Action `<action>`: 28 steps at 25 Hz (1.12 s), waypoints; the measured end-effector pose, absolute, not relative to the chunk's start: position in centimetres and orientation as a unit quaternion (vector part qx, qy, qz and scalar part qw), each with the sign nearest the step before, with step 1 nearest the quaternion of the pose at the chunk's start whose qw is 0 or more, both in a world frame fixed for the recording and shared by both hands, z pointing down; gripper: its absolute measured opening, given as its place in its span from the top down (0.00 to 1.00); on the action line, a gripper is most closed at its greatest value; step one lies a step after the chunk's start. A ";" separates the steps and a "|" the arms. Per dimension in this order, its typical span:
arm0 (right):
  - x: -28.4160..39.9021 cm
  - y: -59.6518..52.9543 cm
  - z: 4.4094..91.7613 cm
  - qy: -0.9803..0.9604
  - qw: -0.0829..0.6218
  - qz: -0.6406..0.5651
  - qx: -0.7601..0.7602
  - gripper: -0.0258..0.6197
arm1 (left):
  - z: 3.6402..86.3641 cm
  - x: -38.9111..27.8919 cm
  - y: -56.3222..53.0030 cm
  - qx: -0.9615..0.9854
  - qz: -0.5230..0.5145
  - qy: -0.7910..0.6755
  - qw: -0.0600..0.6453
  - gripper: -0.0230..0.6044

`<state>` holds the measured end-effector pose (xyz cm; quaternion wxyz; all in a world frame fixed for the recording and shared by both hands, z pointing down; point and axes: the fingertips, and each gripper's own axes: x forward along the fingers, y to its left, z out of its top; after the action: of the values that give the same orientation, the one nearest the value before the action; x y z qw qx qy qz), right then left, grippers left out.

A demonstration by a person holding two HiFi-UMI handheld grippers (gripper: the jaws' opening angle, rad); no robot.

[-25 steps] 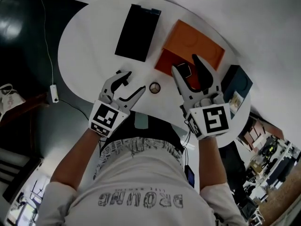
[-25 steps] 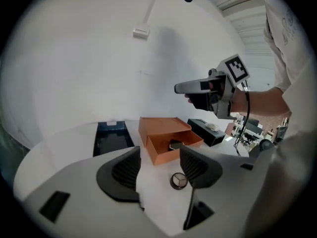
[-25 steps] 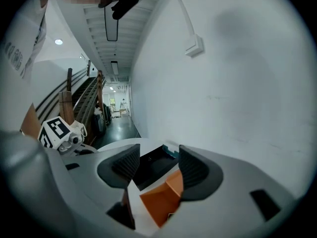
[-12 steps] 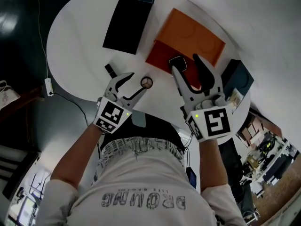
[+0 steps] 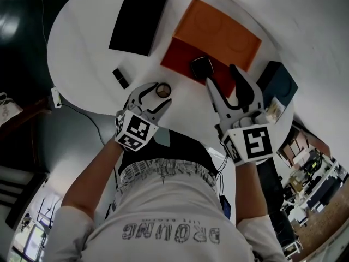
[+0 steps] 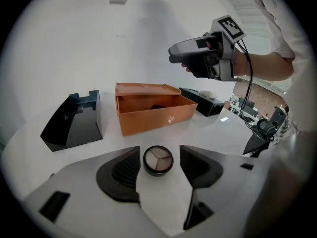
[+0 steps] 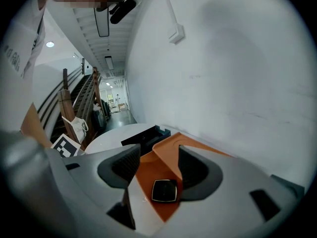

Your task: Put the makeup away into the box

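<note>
White round worktop [image 5: 82, 48] in the head view; at its far side, open orange cardboard box [image 5: 180, 64] with lid folded back; on the box floor, black square compact [image 5: 201, 67], lying flat; left of the box, glossy black rectangular tray [image 5: 136, 18]; right of it, dark teal box [image 5: 278, 83]; towards the worktop's left edge, small black stick-shaped item [image 5: 120, 78], apart from everything else.

Left gripper [image 5: 158, 93]: jaws open, one on either side of round dark-rimmed eyeshadow compact [image 5: 163, 90] with three grey-brown shades; this compact flat on the worktop in front of the orange box and apart from it; in the left gripper view, a narrow gap on each side between compact and pads, no contact.

Right gripper [image 5: 222, 75]: jaws open and empty, held above the near right part of the orange box, tilted down towards the black square compact and clear of it; in the right gripper view, that compact low between the two jaws, on the orange floor beneath them.
</note>
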<state>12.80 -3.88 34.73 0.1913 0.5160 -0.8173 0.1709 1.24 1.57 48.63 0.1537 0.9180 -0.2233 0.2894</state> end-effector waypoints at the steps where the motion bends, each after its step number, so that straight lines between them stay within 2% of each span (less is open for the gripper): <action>1: 13.0 -3.7 34.9 -0.817 0.190 0.173 0.517 0.57 | 48.8 1.2 1.6 0.917 0.293 -0.225 0.152 0.54; 13: 14.5 -2.5 36.3 -0.816 0.187 0.182 0.515 0.57 | 50.5 1.5 1.5 0.902 0.329 -0.236 0.150 0.54; 15: 14.9 -2.4 36.4 -0.815 0.185 0.183 0.518 0.57 | 50.7 1.5 1.5 0.899 0.334 -0.241 0.149 0.54; 17: 15.3 -2.2 36.6 -0.813 0.182 0.186 0.521 0.58 | 50.8 1.3 1.3 0.896 0.337 -0.250 0.148 0.59; 28: 15.8 -1.8 36.8 -0.805 0.179 0.191 0.533 0.58 | 49.6 1.2 1.2 0.897 0.335 -0.252 0.139 0.59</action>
<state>15.82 -1.81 36.82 0.1787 0.5329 -0.8047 0.1910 1.22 1.18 49.63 0.1387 0.8971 -0.2523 0.3353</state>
